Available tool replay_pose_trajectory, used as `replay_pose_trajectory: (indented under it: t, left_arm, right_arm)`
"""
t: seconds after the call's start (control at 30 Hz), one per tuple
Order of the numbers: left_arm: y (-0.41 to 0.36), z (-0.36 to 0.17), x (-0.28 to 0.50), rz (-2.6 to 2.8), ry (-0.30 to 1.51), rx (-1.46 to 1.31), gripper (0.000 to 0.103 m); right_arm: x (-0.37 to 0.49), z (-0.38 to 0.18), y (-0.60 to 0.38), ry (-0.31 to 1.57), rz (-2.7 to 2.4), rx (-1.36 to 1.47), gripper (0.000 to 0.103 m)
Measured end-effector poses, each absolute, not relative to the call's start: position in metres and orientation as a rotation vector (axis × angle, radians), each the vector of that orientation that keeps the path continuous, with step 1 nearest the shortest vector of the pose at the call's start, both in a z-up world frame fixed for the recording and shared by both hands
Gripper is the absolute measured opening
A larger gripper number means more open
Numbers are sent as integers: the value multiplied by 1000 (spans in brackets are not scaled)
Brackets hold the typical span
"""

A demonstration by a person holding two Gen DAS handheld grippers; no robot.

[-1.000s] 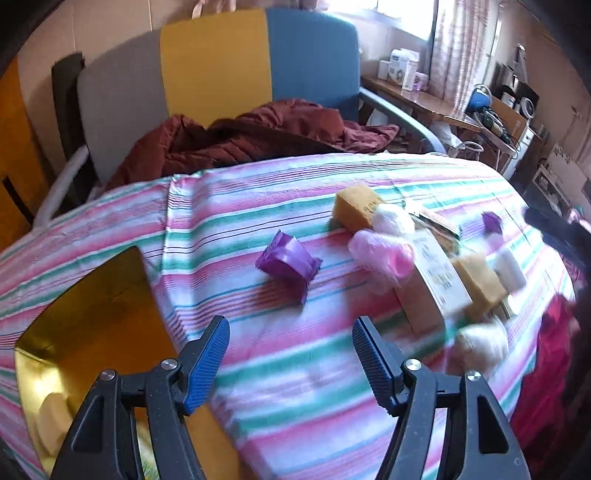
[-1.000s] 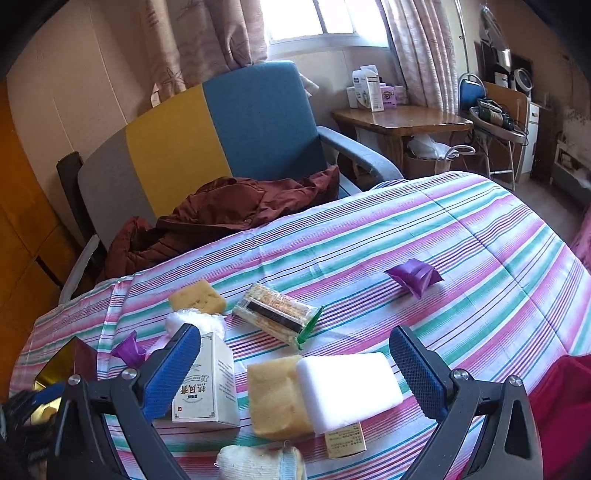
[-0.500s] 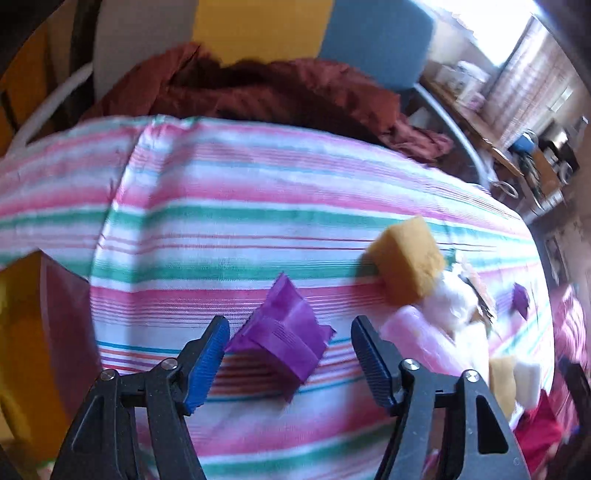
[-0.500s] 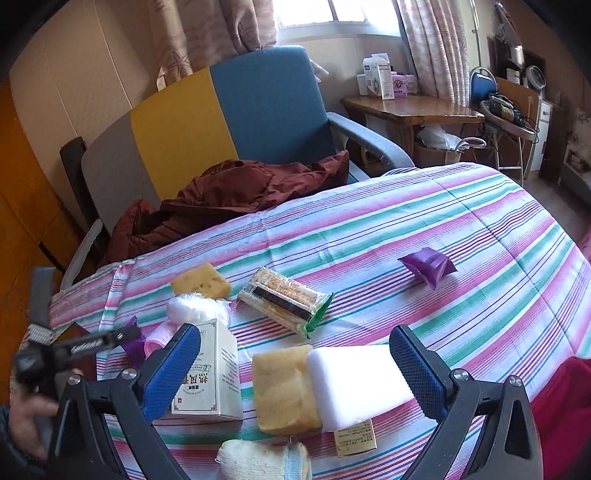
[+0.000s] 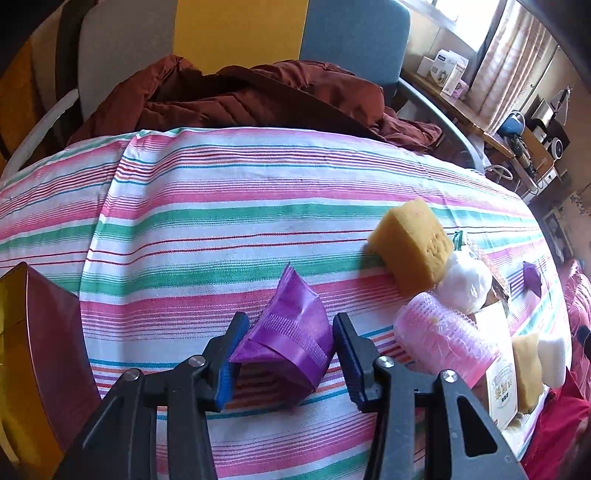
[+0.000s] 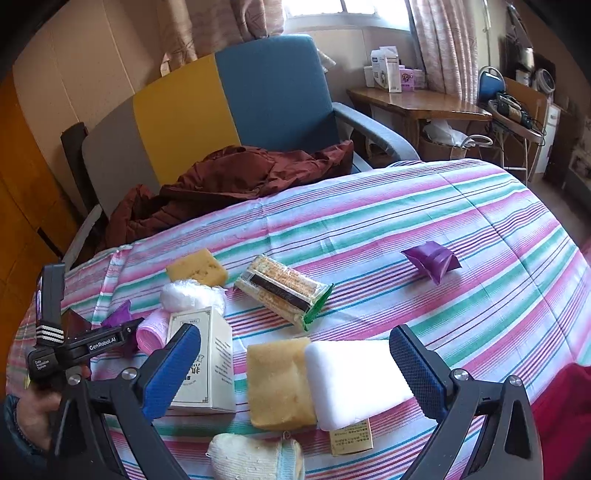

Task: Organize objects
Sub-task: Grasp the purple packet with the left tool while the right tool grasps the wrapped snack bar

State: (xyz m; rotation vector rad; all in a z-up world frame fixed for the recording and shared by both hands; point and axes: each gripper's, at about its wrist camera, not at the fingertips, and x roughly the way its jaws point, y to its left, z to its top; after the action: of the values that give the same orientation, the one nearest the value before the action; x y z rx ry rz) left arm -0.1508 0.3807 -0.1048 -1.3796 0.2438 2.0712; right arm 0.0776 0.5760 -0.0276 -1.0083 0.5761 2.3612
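Home living room, armchair (image 6: 258, 107), curtained window (image 6: 332, 14), striped tablecloth (image 6: 406, 221)

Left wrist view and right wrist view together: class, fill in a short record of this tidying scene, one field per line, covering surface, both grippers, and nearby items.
surface: striped tablecloth
left gripper: jaws closing around a purple packet, pads at its sides
right gripper: jaws wide, nothing between the pads, above a white sponge
beside the purple packet: pink roller, yellow sponge
apart on the cloth: second purple packet, cracker pack
upright: white carton
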Motion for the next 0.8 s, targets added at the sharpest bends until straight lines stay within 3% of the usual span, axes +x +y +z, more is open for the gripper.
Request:
replay_pose_trajectory:
  t: [0.23,0.43,0.5,0.53,0.57,0.8]
  left_arm:
    - [379,-106,-152,2061,218,-1387,47]
    - [376,-106,-155,2053,192,-1397,47]
    - [375,-106,-154,2054,193,-1391,47]
    - [375,-106,-154,2054,192,-1389,47]
    - [376,-106,-154,2054,191,-1387,47]
    - [371,-101,-150,2047,177,-1377,45]
  right_arm:
    - [9,-37,581,211,2446,-1315,101]
    - [-47,-84,600,54,2364,-1644,95]
    - [-58,-100,606,50,2321,-1717,83]
    - [-62,-108,610,81,2310,-1758,66]
    - [-61,-108,613,139,2328,-1762,56]
    - [-29,-82,606,121,2339,-1613,51]
